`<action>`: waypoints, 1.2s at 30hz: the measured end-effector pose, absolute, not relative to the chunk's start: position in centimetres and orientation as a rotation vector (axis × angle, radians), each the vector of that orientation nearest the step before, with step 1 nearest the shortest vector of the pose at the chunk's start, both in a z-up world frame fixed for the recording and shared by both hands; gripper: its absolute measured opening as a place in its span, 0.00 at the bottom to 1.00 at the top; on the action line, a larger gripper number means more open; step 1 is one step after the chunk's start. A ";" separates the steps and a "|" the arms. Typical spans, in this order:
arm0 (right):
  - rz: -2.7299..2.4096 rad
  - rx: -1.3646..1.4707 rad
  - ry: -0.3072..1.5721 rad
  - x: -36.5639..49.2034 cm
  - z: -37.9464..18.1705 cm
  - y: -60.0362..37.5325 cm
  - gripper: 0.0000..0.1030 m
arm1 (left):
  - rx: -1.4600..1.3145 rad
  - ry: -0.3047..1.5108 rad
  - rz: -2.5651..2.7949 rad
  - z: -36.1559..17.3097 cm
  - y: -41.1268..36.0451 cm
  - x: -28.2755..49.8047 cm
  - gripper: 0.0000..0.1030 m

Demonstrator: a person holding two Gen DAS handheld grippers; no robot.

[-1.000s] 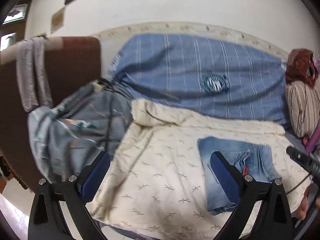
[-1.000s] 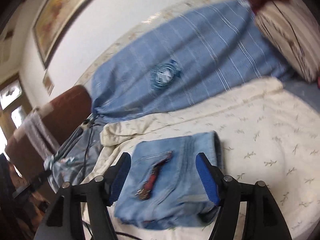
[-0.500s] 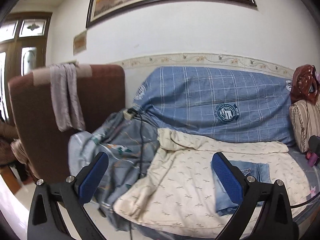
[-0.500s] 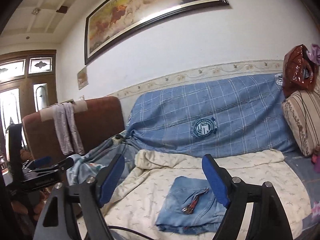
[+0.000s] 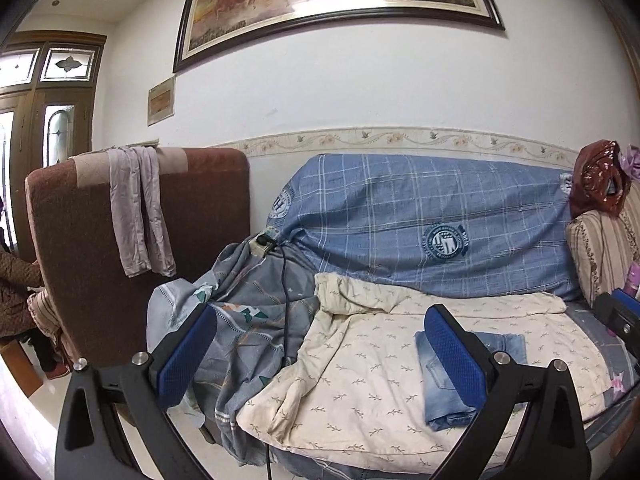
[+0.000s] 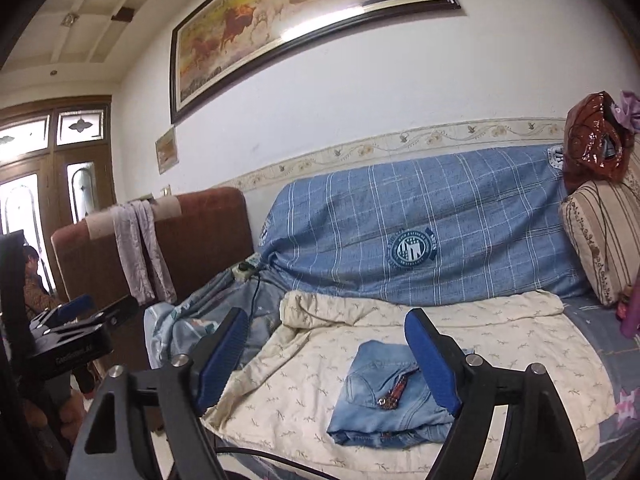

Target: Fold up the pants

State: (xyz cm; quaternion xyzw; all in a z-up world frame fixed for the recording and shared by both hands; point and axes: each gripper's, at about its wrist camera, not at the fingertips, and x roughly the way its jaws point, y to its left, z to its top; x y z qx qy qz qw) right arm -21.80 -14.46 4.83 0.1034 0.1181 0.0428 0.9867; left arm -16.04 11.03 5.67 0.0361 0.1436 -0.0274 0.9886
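Hovering clear of the sofa, the left gripper [image 5: 320, 354] has its blue-padded jaws spread wide with nothing between them, and the right gripper [image 6: 328, 358] is likewise wide apart and empty. Neither touches any cloth; both look across the seat from in front of it.

Just past the right gripper's fingers lie the pants [image 6: 390, 398], light blue denim already brought into a compact, roughly square bundle with a back pocket and a small reddish tag facing up. In the left wrist view the same bundle [image 5: 446, 394] sits partly behind the right-hand finger, its layered edges showing at the front. It rests on the cream quilt [image 6: 304, 384] that covers the seat, well apart from the grey patterned sheet [image 5: 248, 320] heaped at the sofa's left end and from the striped cushion [image 6: 604, 240] at the right. A blue checked cover [image 6: 440, 216] drapes the backrest behind.

By the look of it the folding is finished or nearly so. Denim of this kind should be fairly heavy and limp yet firm enough to keep a crease; stacked layers may slide or spring open if lifted by one corner. Should any tidying be needed, the thick folded edge nearest the grippers seems the safest place to pinch, taking all layers together.
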 end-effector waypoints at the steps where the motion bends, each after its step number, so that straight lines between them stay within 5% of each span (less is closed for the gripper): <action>1: 0.088 0.203 0.243 -21.7 4.6 -14.3 0.80 | 0.073 0.295 -0.055 5.5 11.0 -15.8 1.00; 36: 0.031 0.166 0.296 -19.2 0.8 -17.0 0.80 | 0.140 0.349 -0.064 3.7 6.5 -12.5 1.00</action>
